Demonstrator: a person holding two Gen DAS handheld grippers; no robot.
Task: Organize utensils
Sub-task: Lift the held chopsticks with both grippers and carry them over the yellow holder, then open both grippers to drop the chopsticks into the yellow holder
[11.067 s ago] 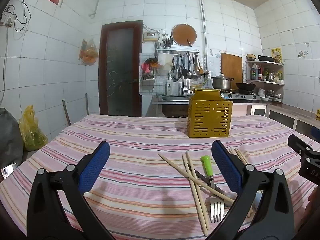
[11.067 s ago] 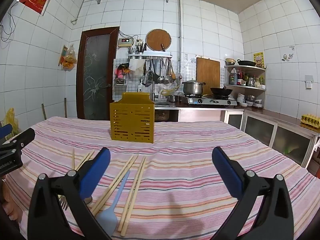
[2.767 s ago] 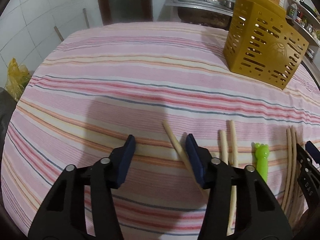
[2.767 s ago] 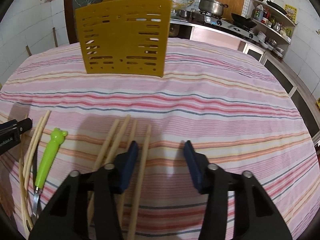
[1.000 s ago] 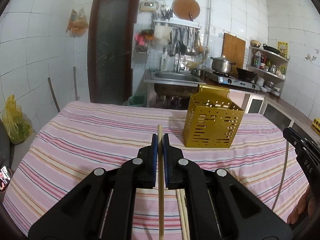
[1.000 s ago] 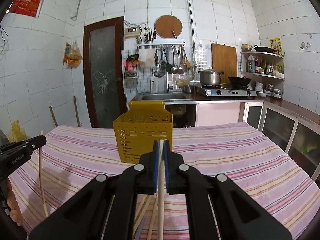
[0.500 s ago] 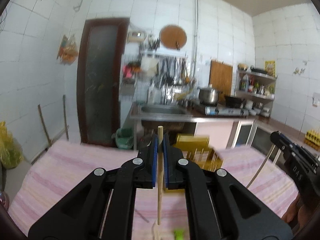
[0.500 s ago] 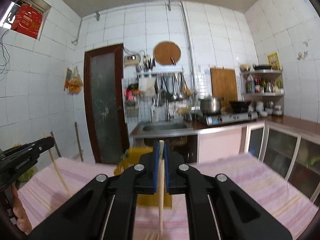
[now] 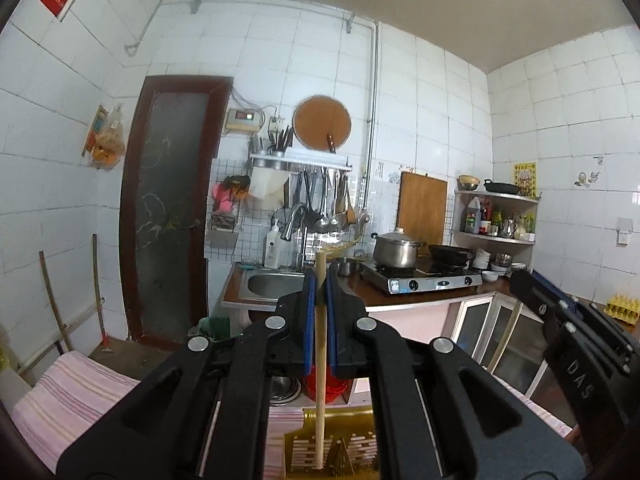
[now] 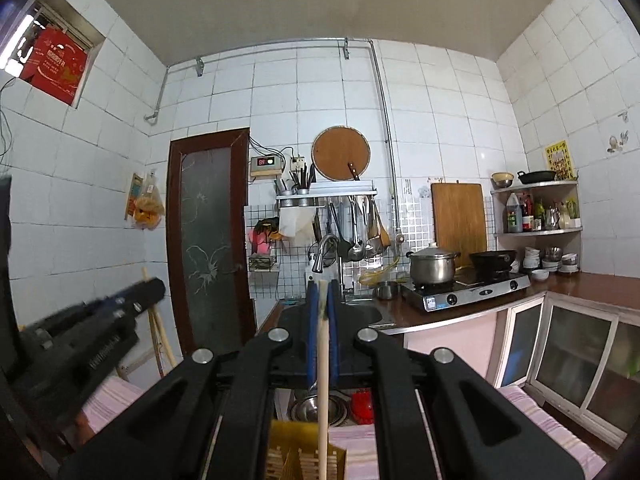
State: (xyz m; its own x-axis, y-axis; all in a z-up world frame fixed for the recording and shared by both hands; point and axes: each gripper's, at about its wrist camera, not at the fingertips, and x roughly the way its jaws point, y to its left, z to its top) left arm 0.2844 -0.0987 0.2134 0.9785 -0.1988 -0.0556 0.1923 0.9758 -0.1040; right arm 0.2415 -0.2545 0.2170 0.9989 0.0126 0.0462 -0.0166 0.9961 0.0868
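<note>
- The left gripper (image 9: 319,280) has its fingers (image 9: 307,320) pressed together on a single chopstick (image 9: 319,360), which hangs straight down from the pinch with only a short stub showing above.
- The right gripper (image 10: 322,292) pinches a chopstick of its own (image 10: 323,400) the same way, near the top end, so the long part dangles below.
- Holding each stick near its top looks deliberate: the free lower end can be steered into an opening while the grippers stay clear above it.
- Both grippers point level across the kitchen, high enough that each camera sees the sink and stove beyond and only a strip of the striped cloth on the surface (image 9: 60,400).
- The yellow slotted holder (image 9: 336,440) sits at the bottom edge of both views, directly under the hanging tips, which suggests the sticks are lined up to drop in.
- From the left view, that stick's tip overlaps the holder's top; whether it is already inside I cannot tell.
- Each gripper shows at the edge of the other's view, so the two stand side by side.
</note>
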